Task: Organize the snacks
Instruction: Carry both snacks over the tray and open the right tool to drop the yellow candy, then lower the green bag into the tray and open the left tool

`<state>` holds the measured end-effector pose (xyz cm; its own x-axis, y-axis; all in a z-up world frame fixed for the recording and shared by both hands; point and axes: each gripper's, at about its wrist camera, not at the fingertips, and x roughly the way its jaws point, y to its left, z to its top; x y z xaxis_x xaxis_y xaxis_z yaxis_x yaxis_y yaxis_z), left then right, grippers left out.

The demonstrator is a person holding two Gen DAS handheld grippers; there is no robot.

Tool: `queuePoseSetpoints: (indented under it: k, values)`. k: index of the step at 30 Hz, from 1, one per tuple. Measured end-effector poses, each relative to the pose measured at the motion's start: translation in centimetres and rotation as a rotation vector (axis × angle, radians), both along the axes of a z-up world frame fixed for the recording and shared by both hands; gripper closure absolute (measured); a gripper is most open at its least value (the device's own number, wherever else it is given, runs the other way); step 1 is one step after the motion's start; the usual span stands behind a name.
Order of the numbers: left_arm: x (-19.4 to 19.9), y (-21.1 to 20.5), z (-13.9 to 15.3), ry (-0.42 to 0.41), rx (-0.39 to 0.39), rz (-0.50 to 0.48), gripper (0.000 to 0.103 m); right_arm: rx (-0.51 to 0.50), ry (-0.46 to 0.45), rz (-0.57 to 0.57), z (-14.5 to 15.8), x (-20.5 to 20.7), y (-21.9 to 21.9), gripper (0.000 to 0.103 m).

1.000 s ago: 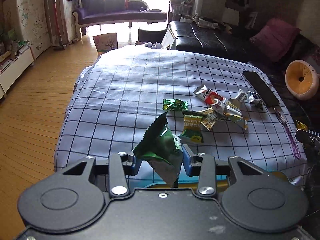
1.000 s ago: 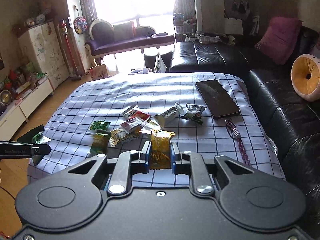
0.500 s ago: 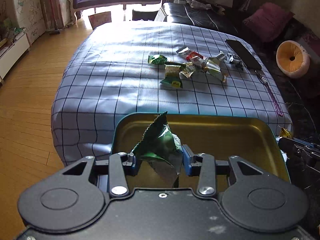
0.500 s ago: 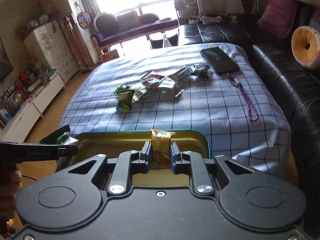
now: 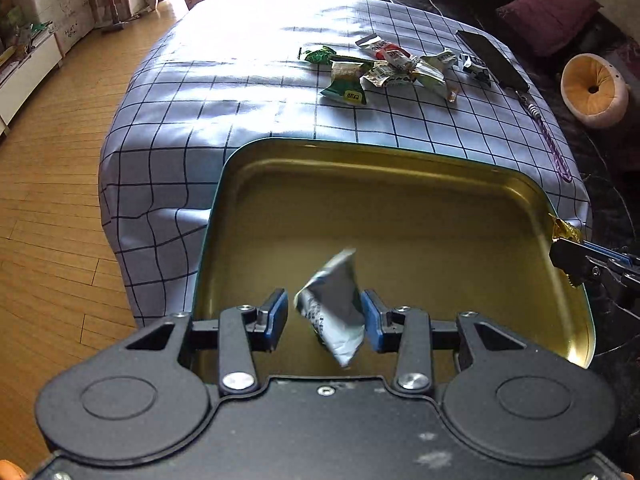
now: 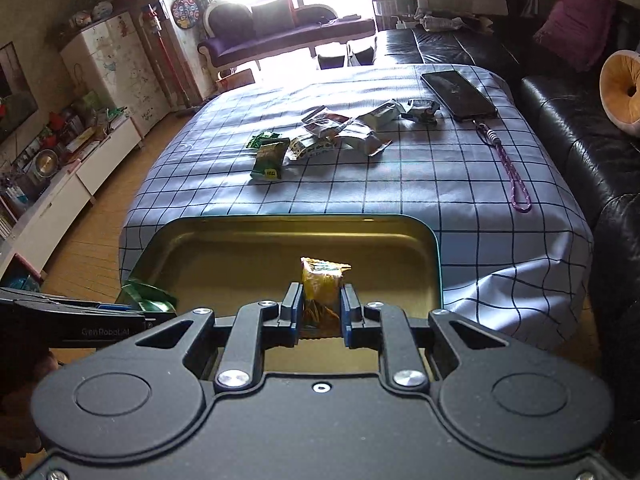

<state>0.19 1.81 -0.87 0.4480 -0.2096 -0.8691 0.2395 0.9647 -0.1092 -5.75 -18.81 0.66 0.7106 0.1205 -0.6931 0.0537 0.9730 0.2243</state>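
A gold metal tin (image 5: 400,208) with a teal rim lies at the near edge of the checked table. My left gripper (image 5: 324,316) hangs over its near left part, shut on a green snack packet (image 5: 334,316). The packet is tilted and blurred between the blue pads, its silver side facing the camera. My right gripper (image 6: 320,312) is shut on a small yellow snack packet (image 6: 322,280) above the tin (image 6: 240,248). It also shows at the tin's right rim as the right gripper (image 5: 568,264). Several loose snack packets (image 6: 320,136) lie in a pile mid-table.
A black phone (image 6: 458,94) with a purple lanyard (image 6: 512,172) lies on the table's right side. A black leather sofa (image 6: 580,140) runs along the right. Wooden floor (image 5: 48,200) lies to the left of the checked cloth (image 5: 224,80).
Both grippers drew back from the snack pile and sank over the gold tin, which now fills the near view. The green packet has swung round between the left pads to show silver.
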Motion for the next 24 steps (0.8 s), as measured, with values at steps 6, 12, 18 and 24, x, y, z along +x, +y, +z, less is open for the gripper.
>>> queuePoseSetpoints:
  k: [6,12,18,24]
  values:
    - [-0.09,0.00,0.67,-0.021,-0.018,0.003,0.062,0.001,0.006,-0.001,-0.04,0.05,-0.07,0.076]
    - [0.28,0.20,0.60,-0.008,-0.014,0.027,0.062,-0.013,0.020,0.018,-0.13,0.19,0.39,0.073]
    - [0.26,0.09,0.60,-0.019,0.004,0.026,0.061,0.005,0.032,0.019,-0.25,0.24,0.34,0.069]
    - [0.17,0.12,0.66,-0.034,0.022,0.032,0.061,0.004,0.033,0.019,-0.25,0.24,0.40,0.069]
